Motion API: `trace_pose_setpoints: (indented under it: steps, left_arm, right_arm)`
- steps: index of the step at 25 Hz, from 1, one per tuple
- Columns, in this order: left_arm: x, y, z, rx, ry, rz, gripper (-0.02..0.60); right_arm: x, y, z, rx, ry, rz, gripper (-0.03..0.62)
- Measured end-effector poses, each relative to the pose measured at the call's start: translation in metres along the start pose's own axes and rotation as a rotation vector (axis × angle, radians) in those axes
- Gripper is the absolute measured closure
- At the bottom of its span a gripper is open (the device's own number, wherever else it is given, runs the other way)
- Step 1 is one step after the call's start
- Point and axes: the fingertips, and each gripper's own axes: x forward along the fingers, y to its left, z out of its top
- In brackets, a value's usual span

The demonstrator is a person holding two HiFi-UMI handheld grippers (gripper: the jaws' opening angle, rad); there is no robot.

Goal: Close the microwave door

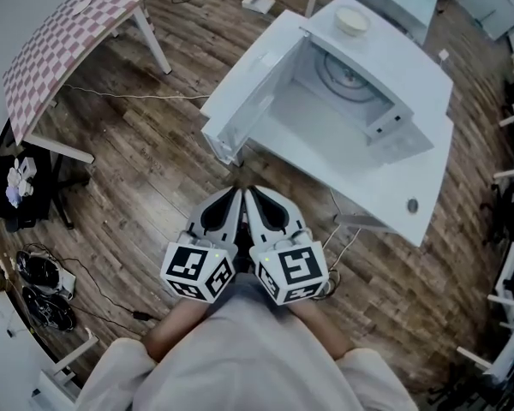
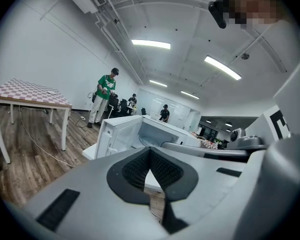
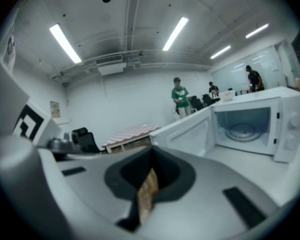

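Observation:
The white microwave [image 1: 373,101] sits on a white table [image 1: 424,199], its door [image 1: 244,105] swung wide open to the left and the glass turntable [image 1: 347,75] showing inside. Both grippers are held side by side close to my body, below the table's front edge and short of the door. The left gripper [image 1: 236,193] and the right gripper [image 1: 249,193] are shut with nothing between their jaws. The left gripper view has the open door [image 2: 117,139] ahead, beyond the left gripper [image 2: 150,166]. In the right gripper view the door [image 3: 190,131] and cavity [image 3: 245,126] lie right of the right gripper [image 3: 151,176].
A pale bowl [image 1: 352,20] rests on top of the microwave. A checkered table [image 1: 64,45] stands at the left, with shoes [image 1: 38,285] and cables on the wooden floor. Several people stand far off, one in a green shirt [image 2: 104,101].

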Motion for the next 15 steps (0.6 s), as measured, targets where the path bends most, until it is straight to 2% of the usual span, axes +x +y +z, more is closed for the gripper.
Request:
trace_pose_setpoints:
  steps: [7,15]
  left_arm:
    - [0.023,0.021,0.025,-0.013,-0.023,-0.039,0.569]
    - [0.041,0.039,0.061,0.013,-0.065,-0.104,0.569]
  right_arm:
    - [0.032,-0.008,0.022,-0.018,-0.018,-0.037,0.571]
    - [0.062,-0.009,0.051,-0.043,-0.065,-0.058,0.571]
